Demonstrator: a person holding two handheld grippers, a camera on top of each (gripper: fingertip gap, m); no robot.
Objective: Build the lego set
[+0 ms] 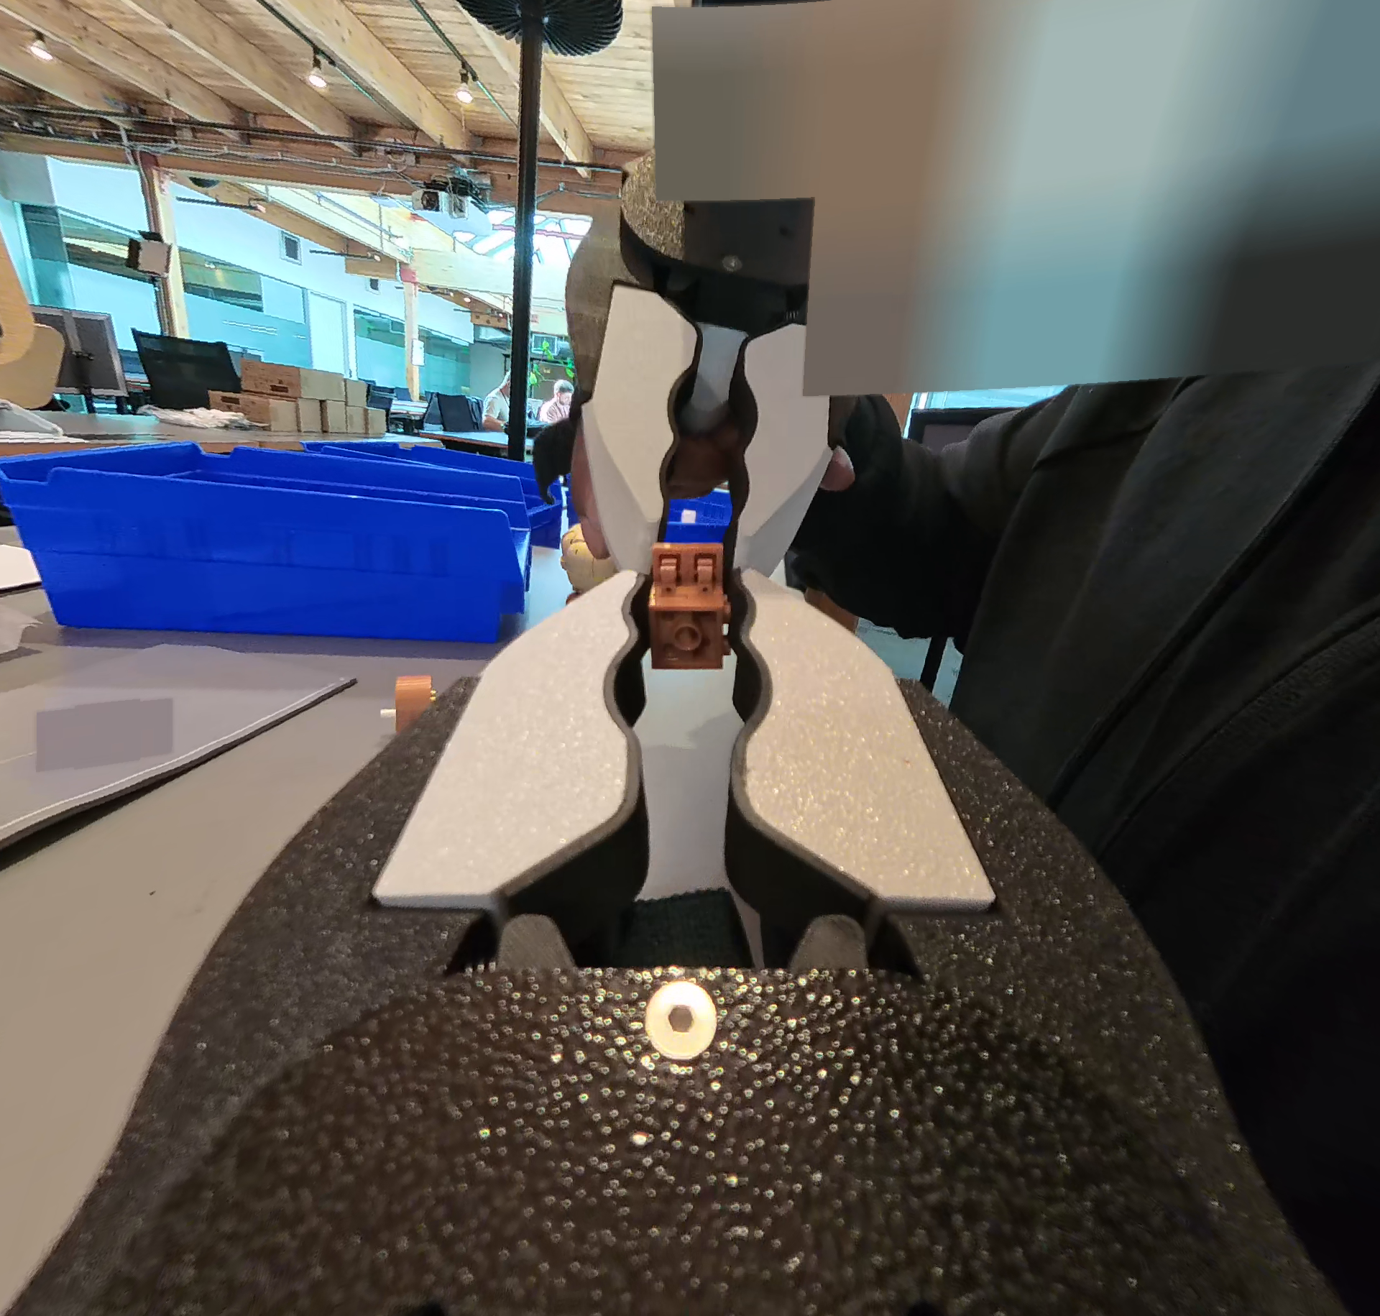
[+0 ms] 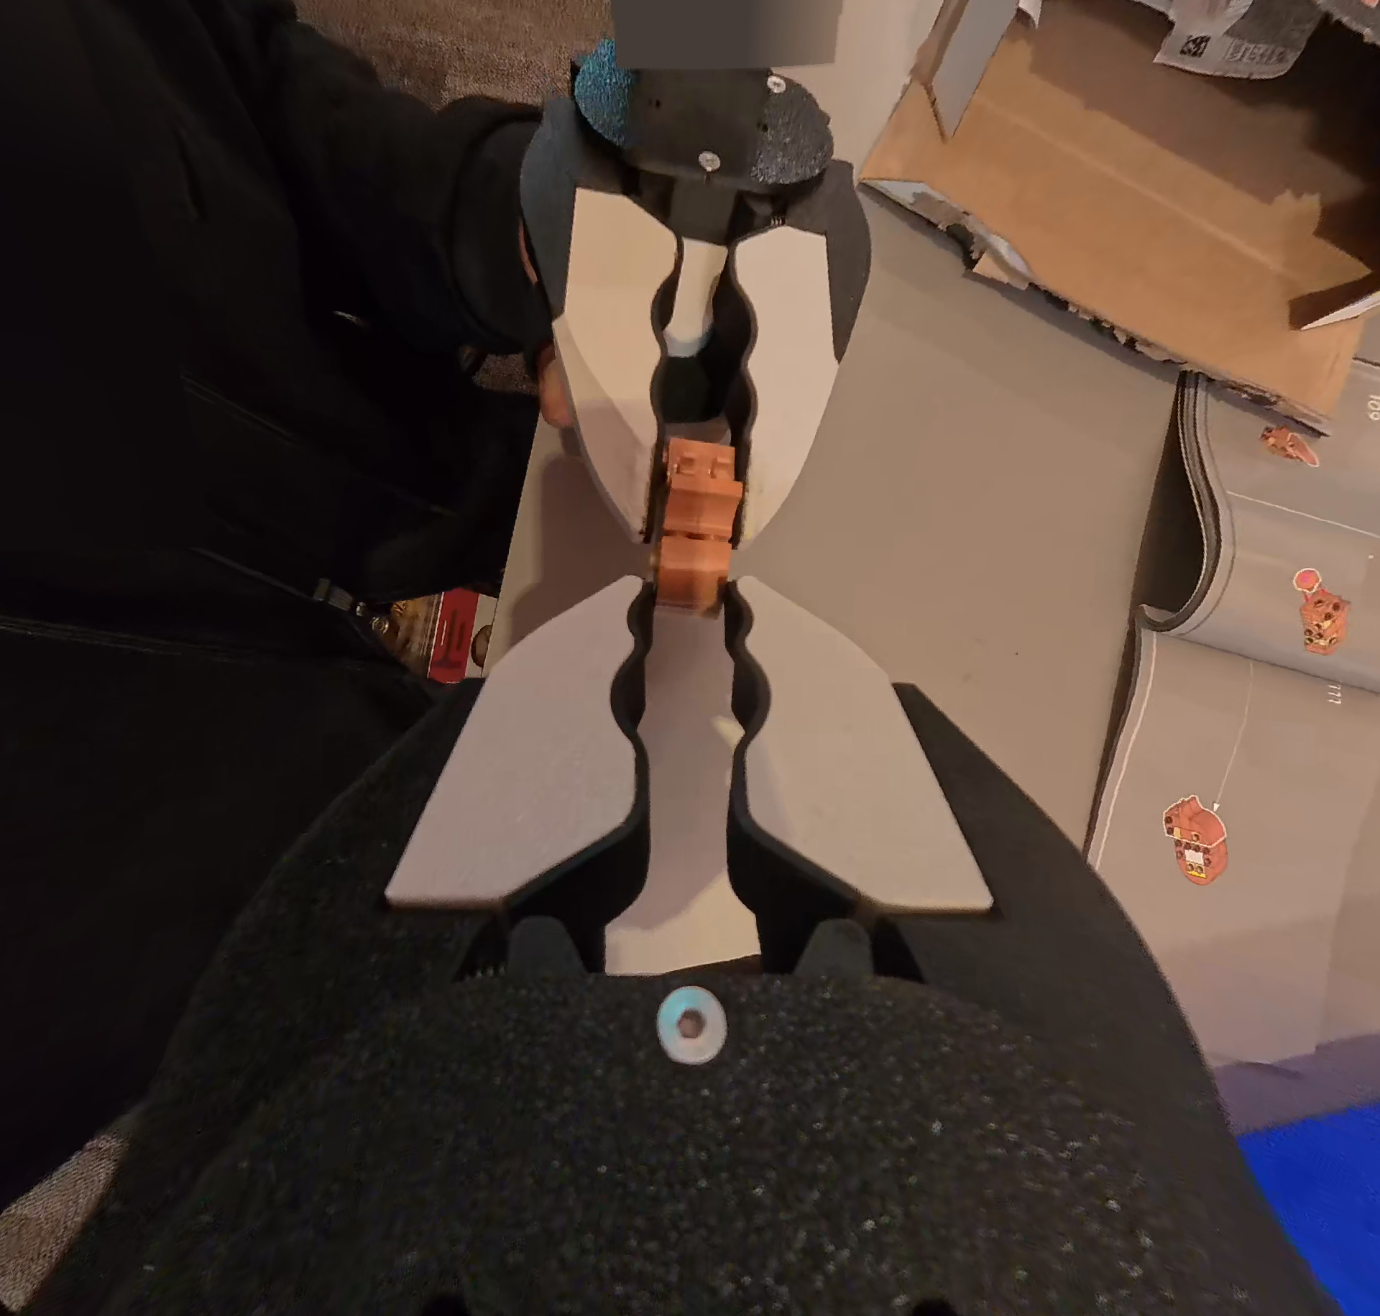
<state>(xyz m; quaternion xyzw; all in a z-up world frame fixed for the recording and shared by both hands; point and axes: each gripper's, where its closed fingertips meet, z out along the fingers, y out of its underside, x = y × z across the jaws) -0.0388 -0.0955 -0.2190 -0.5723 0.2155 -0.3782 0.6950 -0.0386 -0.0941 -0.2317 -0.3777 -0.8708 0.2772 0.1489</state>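
On the left of my left wrist view stood blue plastic bins (image 1: 261,533) on the grey counter (image 1: 149,907), with a grey mat (image 1: 149,727) nearer and a small tan piece (image 1: 413,701) just beside my gripper body. Far behind was an open hall with a wooden ceiling and stacked boxes.

In the middle, my left gripper (image 1: 687,630) was closed on the lower part of a small brown brick assembly (image 1: 687,612), and its pads pressed the two sides. The right gripper (image 2: 691,593), facing it tip to tip, was closed on the other end of the same assembly (image 2: 694,526).

I judged the assembly light, stiff and smooth, so it could slip, and its small hinge clips could come apart. I would hold it on the flat side walls.

On the right of the right wrist view lay an instruction sheet (image 2: 1269,683) and a torn cardboard box (image 2: 1120,182).
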